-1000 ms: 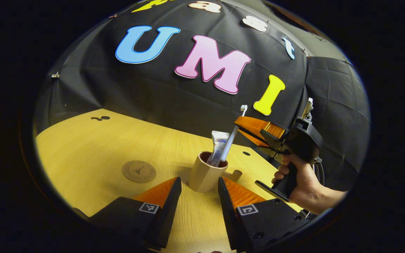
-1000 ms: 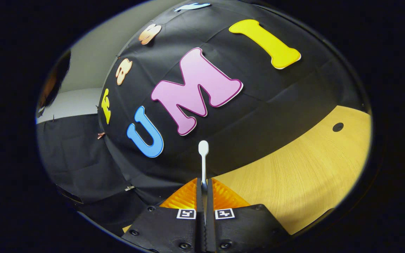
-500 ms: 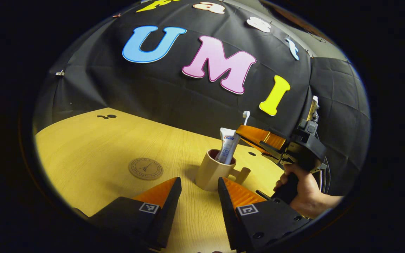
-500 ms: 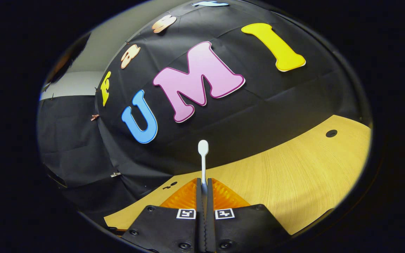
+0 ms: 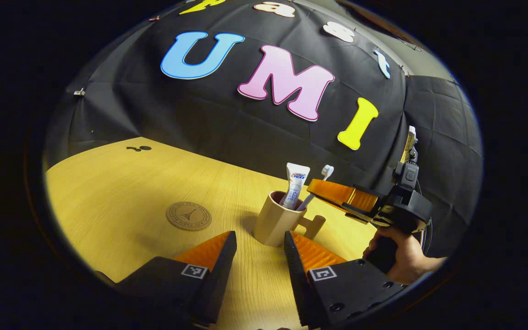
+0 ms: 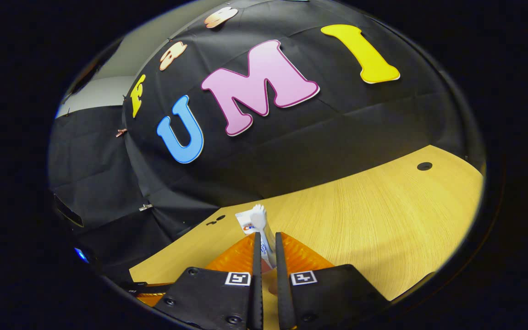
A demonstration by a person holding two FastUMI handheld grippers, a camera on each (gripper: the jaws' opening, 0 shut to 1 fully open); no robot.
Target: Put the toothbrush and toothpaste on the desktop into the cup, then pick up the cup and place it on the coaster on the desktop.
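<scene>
Both items now stand in the cup [image 5: 275, 224]: the right tool [image 6: 264, 250] has just released the toothbrush [image 6: 260, 224] beside the toothpaste [image 5: 295, 185], leaving the spread, empty left tool [image 5: 257, 247] to carry the cup to the coaster [image 5: 189, 216].

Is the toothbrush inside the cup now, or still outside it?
Inside. The toothbrush stands leaning in the cup beside the toothpaste, bristle end up, and the right gripper has its fingers parted around it.
</scene>
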